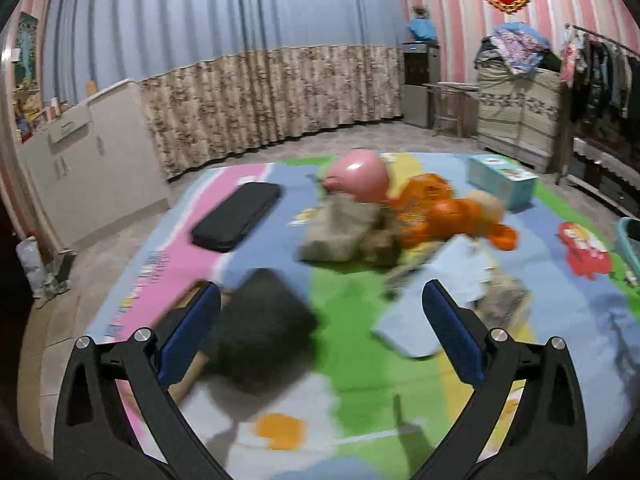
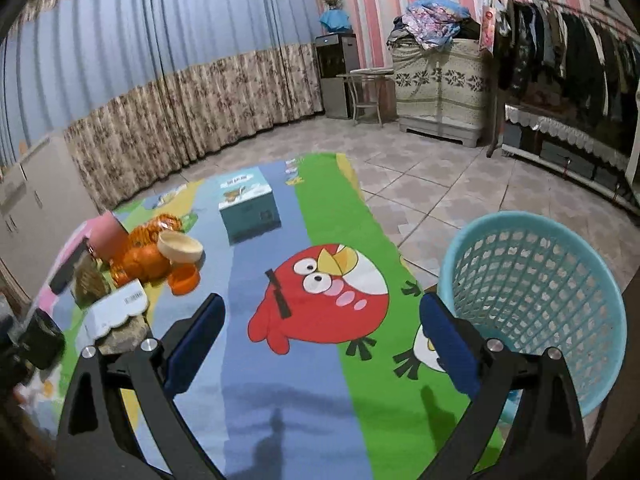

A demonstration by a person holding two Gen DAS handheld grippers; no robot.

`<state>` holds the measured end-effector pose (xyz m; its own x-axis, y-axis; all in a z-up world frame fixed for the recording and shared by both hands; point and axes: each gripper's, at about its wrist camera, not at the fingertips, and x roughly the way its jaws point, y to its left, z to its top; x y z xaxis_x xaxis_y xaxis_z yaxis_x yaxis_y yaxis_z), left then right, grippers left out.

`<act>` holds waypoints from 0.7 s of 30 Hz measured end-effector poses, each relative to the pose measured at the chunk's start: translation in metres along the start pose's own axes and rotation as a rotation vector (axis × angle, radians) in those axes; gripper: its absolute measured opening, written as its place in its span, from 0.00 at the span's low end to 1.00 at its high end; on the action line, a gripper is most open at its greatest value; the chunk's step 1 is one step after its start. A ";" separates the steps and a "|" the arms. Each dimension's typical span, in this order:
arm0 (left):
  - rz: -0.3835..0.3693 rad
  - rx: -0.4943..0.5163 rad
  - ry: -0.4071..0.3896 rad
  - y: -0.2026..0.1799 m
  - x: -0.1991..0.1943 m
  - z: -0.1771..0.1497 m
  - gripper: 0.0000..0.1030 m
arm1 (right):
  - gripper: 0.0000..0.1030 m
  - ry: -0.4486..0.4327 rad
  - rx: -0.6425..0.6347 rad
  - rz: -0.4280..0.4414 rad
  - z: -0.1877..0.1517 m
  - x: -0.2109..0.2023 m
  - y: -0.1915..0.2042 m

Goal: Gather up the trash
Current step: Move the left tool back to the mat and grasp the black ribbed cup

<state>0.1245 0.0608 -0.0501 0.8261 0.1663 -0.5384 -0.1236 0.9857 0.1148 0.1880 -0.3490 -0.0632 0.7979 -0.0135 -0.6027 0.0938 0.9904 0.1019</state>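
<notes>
My left gripper [image 1: 320,300] is open and empty above the colourful play mat [image 1: 352,360]. A dark crumpled lump [image 1: 260,328] lies by its left finger. Beyond are a brown crumpled bag [image 1: 344,232], an orange plastic wrapper [image 1: 440,208], a pink balloon [image 1: 360,176] and a pale blue flat package [image 1: 436,312]. My right gripper [image 2: 320,320] is open and empty over the mat's red bird picture [image 2: 320,300]. A light blue mesh basket [image 2: 536,300] stands right of its right finger. The trash pile [image 2: 140,256] lies to the left.
A teal box [image 2: 248,208] stands on the mat, also in the left wrist view [image 1: 500,180]. A flat black case [image 1: 236,216] lies on the pink stripe. A white cabinet [image 1: 92,160] stands left; a clothes rack [image 2: 560,60] and covered cabinet [image 2: 440,84] stand right.
</notes>
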 end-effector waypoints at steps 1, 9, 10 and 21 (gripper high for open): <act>0.011 0.001 0.003 0.010 0.002 -0.001 0.95 | 0.93 -0.003 -0.019 -0.006 -0.001 0.000 0.004; 0.006 -0.007 0.080 0.041 0.025 -0.009 0.95 | 0.93 0.035 -0.060 -0.012 -0.007 0.007 0.016; -0.004 -0.005 0.089 0.042 0.029 -0.009 0.95 | 0.93 0.042 -0.055 -0.006 -0.008 0.008 0.016; -0.107 0.037 0.134 0.038 0.050 -0.010 0.93 | 0.93 0.082 -0.085 -0.018 -0.019 0.015 0.020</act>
<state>0.1557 0.1064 -0.0813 0.7526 0.0654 -0.6552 -0.0164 0.9966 0.0806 0.1905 -0.3263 -0.0848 0.7449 -0.0234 -0.6668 0.0538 0.9982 0.0251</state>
